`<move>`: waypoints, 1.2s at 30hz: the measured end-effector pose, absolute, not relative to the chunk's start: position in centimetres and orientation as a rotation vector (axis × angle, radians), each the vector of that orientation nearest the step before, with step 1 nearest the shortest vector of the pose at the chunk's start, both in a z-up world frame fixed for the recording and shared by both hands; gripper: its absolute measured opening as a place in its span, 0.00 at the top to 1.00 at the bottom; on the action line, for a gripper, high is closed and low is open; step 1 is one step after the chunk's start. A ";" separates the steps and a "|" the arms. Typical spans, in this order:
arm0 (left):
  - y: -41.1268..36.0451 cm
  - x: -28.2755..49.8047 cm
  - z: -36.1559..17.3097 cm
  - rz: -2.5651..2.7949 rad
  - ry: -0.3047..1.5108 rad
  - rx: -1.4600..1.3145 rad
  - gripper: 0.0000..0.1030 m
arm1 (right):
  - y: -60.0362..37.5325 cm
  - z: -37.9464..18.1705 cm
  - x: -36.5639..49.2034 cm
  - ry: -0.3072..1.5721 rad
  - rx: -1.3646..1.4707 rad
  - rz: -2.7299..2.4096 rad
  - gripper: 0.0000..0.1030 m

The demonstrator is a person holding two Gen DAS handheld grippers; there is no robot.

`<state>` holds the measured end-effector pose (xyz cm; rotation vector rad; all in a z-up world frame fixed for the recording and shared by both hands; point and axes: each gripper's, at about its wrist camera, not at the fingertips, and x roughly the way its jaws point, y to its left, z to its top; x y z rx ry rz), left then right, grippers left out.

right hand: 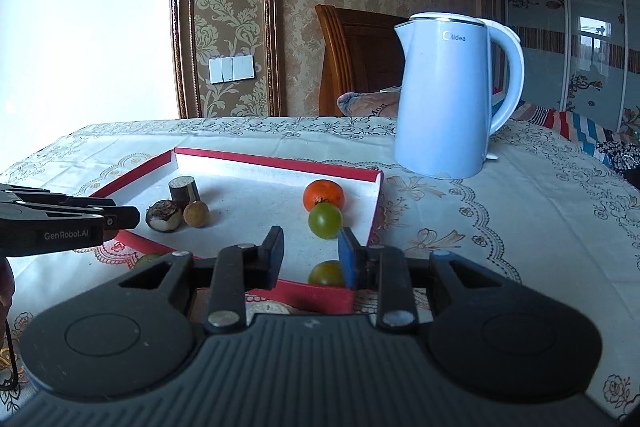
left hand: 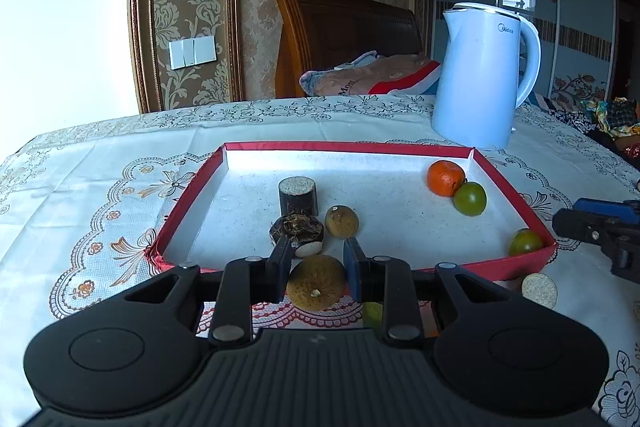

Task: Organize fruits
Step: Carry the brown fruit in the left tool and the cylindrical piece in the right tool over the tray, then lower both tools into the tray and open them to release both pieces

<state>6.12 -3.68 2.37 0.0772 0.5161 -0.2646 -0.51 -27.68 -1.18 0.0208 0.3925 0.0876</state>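
A red-rimmed tray (left hand: pixel 192 183) with a white floor lies on the table. It holds a sugarcane piece (left hand: pixel 297 195), a dark water chestnut (left hand: pixel 297 229), a brown longan (left hand: pixel 341 221), an orange (left hand: pixel 445 177), a green fruit (left hand: pixel 470 198) and a green-orange fruit (left hand: pixel 525 242). My left gripper (left hand: pixel 316 259) is shut on a brown round fruit (left hand: pixel 317 283) at the tray's near edge. My right gripper (right hand: pixel 310 253) is open and empty over the tray's near right corner, the green-orange fruit (right hand: pixel 326 273) just below it.
A blue kettle (left hand: pixel 480 83) stands behind the tray on the right. A sugarcane slice (left hand: pixel 539 290) and a green fruit (left hand: pixel 372 313) lie on the tablecloth in front of the tray. A bed and wardrobe stand beyond the table.
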 end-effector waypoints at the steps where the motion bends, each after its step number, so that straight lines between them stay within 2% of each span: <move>1: -3.6 6.2 2.3 -0.266 0.521 0.075 0.73 | -28.0 -1.4 -0.8 0.403 0.036 0.109 0.70; 4: -3.6 6.2 2.2 -0.271 0.525 0.071 0.73 | -28.6 -2.3 -1.2 0.454 0.079 0.166 0.35; 7: -3.7 6.0 2.2 -0.278 0.519 0.073 0.73 | -27.7 -3.6 -1.4 0.479 0.055 0.170 0.34; 10: -3.7 6.0 2.2 -0.278 0.521 0.077 0.73 | -26.6 -4.5 -0.9 0.496 0.005 0.158 0.35; 12: -3.7 6.0 2.1 -0.278 0.522 0.078 0.73 | -26.1 -5.0 -0.4 0.522 -0.015 0.159 0.54; 13: -3.7 6.0 2.1 -0.278 0.522 0.079 0.73 | -26.0 -5.1 -0.2 0.535 -0.016 0.168 0.69; 25: -4.6 6.7 2.6 -0.285 0.527 0.095 0.73 | -25.7 -2.3 -0.5 0.414 -0.042 0.133 0.69; 36: -6.6 10.1 3.2 -0.287 0.549 0.089 0.73 | -25.3 -1.9 4.5 0.428 -0.063 0.092 0.70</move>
